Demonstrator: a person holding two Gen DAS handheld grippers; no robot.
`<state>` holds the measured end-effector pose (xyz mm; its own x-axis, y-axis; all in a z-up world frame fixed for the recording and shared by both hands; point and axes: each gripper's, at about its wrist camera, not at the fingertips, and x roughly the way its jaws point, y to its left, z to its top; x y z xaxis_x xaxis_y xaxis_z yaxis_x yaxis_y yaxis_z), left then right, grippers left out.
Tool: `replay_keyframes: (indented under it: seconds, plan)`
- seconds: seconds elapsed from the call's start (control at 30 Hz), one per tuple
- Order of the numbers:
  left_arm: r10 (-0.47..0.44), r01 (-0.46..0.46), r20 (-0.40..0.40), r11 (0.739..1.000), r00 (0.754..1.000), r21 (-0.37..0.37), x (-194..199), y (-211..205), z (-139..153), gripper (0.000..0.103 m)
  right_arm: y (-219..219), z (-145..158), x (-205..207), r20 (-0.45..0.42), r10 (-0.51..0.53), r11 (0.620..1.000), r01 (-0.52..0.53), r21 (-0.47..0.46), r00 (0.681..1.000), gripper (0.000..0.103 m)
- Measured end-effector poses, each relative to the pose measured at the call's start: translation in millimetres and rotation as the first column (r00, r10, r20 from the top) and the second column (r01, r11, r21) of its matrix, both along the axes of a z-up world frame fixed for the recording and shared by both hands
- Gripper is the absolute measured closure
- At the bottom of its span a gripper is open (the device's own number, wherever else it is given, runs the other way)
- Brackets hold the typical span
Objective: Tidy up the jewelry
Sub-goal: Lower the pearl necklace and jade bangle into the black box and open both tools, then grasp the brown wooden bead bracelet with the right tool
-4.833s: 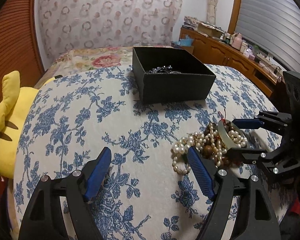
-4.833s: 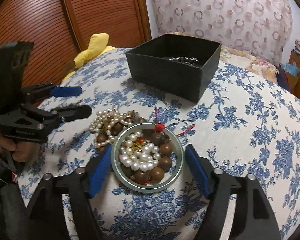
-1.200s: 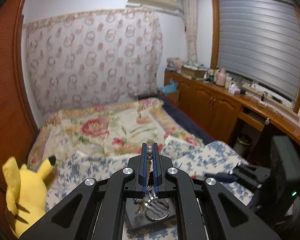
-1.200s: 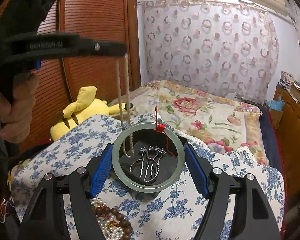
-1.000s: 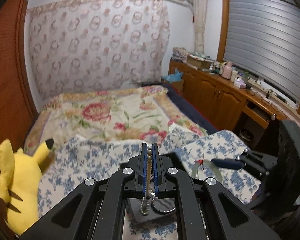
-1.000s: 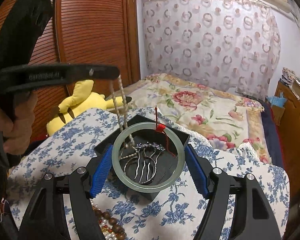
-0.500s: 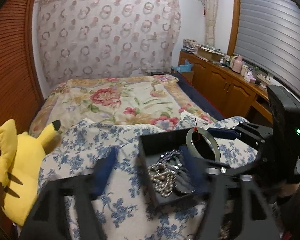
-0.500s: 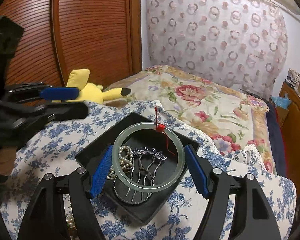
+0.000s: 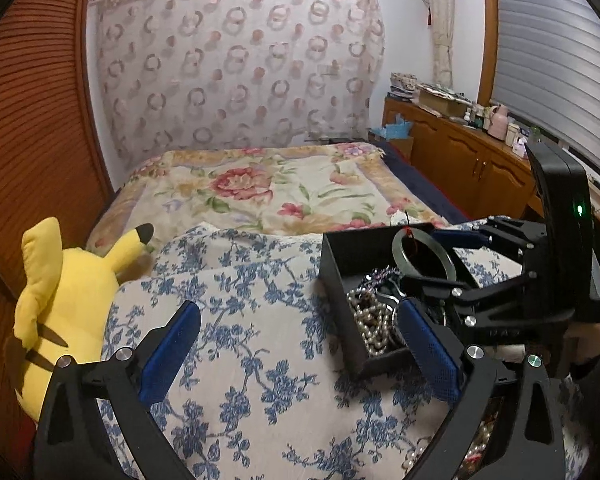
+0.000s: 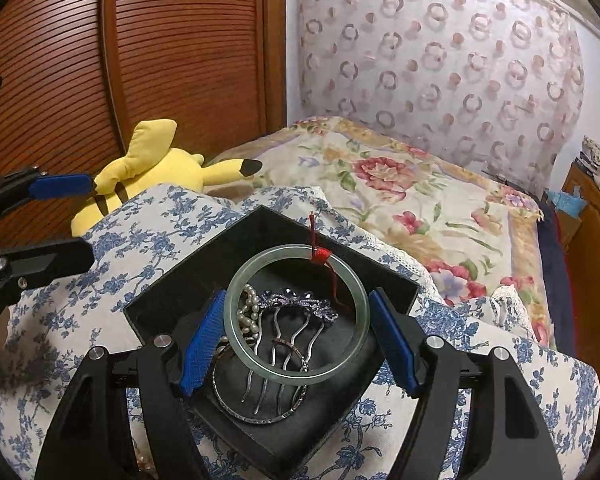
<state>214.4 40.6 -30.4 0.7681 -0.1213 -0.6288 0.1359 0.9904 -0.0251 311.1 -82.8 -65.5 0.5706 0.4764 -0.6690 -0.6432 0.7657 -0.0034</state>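
We're holding the jade bangle (image 10: 296,314) in the right gripper (image 10: 296,334), one blue pad on each side of the ring and squeezing it. A red string knot (image 10: 321,255) sits on the bangle's far edge, away from the gripper body. The bangle hangs flat over the open black box (image 10: 204,280), directly ahead of and below the right fingertips.

Through the ring we see the box contents: a silver hair comb (image 10: 288,332) with a purple beaded top, a thin metal bangle (image 10: 260,412) under it nearer to us, and a strand of pearls (image 10: 249,312) by the right gripper's left pad.

From the left wrist view the same box (image 9: 360,256) sits ahead and to the right of the left gripper (image 9: 296,354), with the pearl strand (image 9: 370,320) piled in the near corner beside our right pad. The left gripper is spread wide with nothing between its pads, hovering over the blue floral cloth (image 9: 240,320). The right gripper (image 9: 424,258) reaches in from the right, bangle (image 9: 422,256) tilted over the box.

More loose pearls (image 9: 476,444) lie on the cloth under the left gripper's right finger.

Farther out: a yellow plush toy (image 9: 60,296) to the left of the left gripper, a floral bedspread (image 9: 268,188) beyond the box, a patterned curtain (image 9: 236,64) behind.
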Motion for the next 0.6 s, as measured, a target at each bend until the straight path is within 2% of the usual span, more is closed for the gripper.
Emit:
replay_keyframes:
  seconds: [0.43,0.6]
  plan:
    - [0.002,-0.002,-0.043,1.0,0.999,-0.009,-18,2,-17,0.008,-3,3,-4,0.019,-0.018,1.0,0.018,0.008,1.0,0.026]
    - [-0.017,0.016,-0.052,1.0,0.999,-0.005,-28,-4,-21,0.008,-20,14,-23,0.029,-0.011,0.999,0.011,0.031,1.0,0.026]
